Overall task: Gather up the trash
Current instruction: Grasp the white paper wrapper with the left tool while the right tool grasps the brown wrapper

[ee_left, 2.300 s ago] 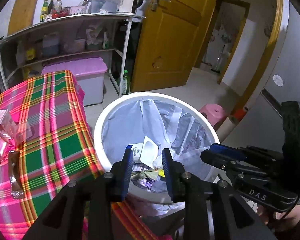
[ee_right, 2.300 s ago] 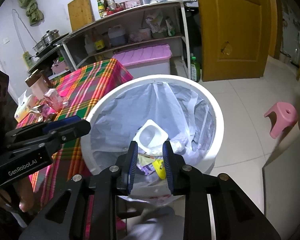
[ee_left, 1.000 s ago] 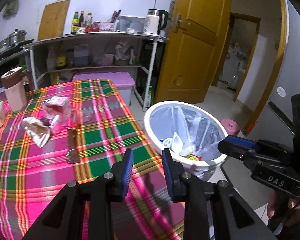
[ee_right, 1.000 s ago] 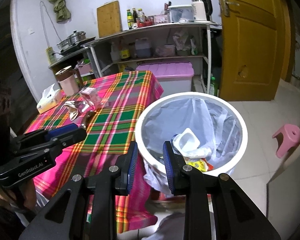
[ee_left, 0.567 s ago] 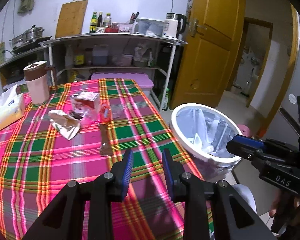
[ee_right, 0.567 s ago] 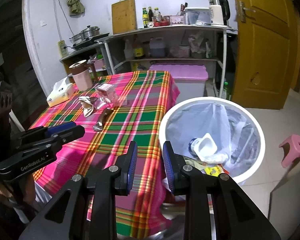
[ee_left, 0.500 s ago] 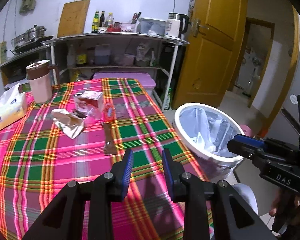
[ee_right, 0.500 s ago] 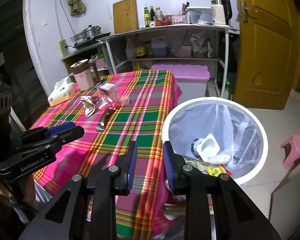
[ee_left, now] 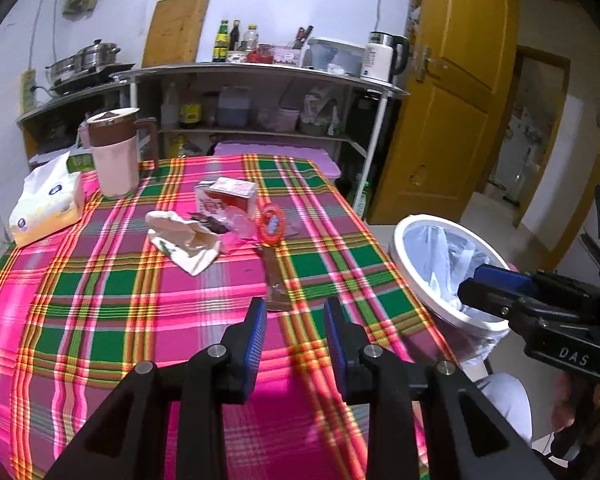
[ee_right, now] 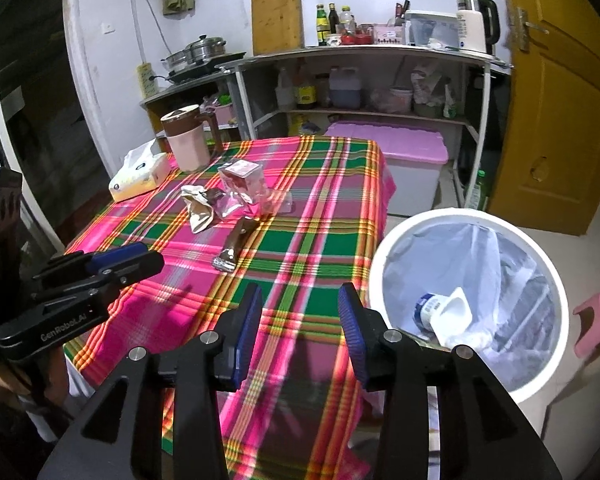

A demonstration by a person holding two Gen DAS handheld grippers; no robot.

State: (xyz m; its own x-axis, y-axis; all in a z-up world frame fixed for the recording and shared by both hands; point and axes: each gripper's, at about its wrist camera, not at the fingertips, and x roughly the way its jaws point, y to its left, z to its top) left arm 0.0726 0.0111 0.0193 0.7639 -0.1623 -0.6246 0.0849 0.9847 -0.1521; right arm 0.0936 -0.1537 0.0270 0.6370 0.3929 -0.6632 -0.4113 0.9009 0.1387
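Trash lies on the plaid tablecloth (ee_left: 100, 280): a crumpled beige wrapper (ee_left: 184, 240) (ee_right: 198, 208), a pink carton (ee_left: 226, 198) (ee_right: 242, 180), a red ring-shaped piece (ee_left: 273, 224) and a long brown wrapper (ee_left: 274, 280) (ee_right: 236, 246). The white bin (ee_left: 404, 268) (ee_right: 380, 276) with a plastic liner stands right of the table and holds a yogurt cup (ee_right: 444, 312). My left gripper (ee_left: 294, 312) is open and empty, over the table just short of the brown wrapper. My right gripper (ee_right: 300, 304) is open and empty, over the table's near right edge beside the bin.
A pink jug (ee_left: 114, 152) and a tissue pack (ee_left: 46, 204) stand at the table's far left. Shelves with bottles and a kettle (ee_left: 382, 58) line the back wall. A pink-lidded box (ee_right: 396, 148), a yellow door (ee_right: 560, 100) and a pink stool (ee_right: 598, 324) are near the bin.
Both grippers have pulled back from over the bin and swung left toward the table; the trash pile now sits ahead of them. The right jaws stand slightly wider than before.
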